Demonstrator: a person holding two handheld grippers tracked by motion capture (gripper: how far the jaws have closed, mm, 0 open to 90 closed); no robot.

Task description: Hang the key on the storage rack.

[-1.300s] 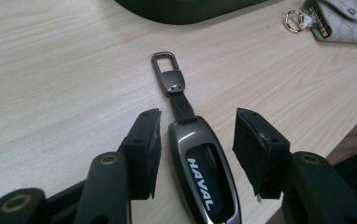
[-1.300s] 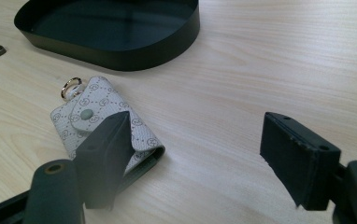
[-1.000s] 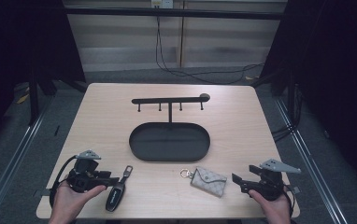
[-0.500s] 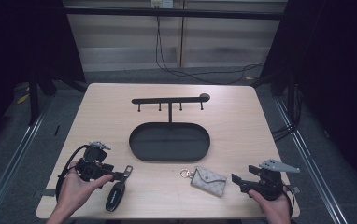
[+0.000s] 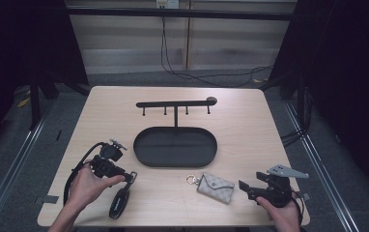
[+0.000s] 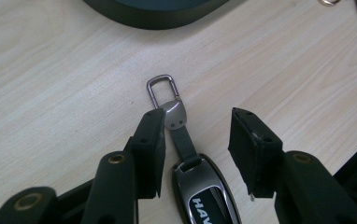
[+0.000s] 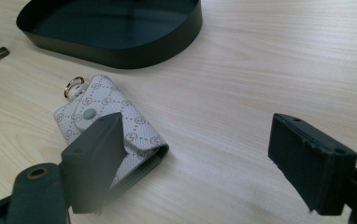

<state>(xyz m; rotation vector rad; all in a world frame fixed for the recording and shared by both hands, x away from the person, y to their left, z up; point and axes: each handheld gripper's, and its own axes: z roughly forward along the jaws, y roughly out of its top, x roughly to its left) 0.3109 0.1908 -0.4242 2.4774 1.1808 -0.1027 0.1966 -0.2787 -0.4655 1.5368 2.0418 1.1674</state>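
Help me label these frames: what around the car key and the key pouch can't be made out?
- Car key: left gripper view, body cut off by the bottom edge, lettering partly readable.
- Key pouch: right gripper view, near corner hidden behind the right gripper's blurred jaw.
- Pouch pattern: high view, too small.

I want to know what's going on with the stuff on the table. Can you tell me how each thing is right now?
Car key: lying flat on the table, strap between the jaws, not gripped.
Left gripper: jaws apart around the strap, just been closing.
Right gripper: open, nothing held.
Key pouch: snapped shut, lying on the table, ring at one end.
Tray: nothing in it.
Hook rack: upright, nothing hanging.
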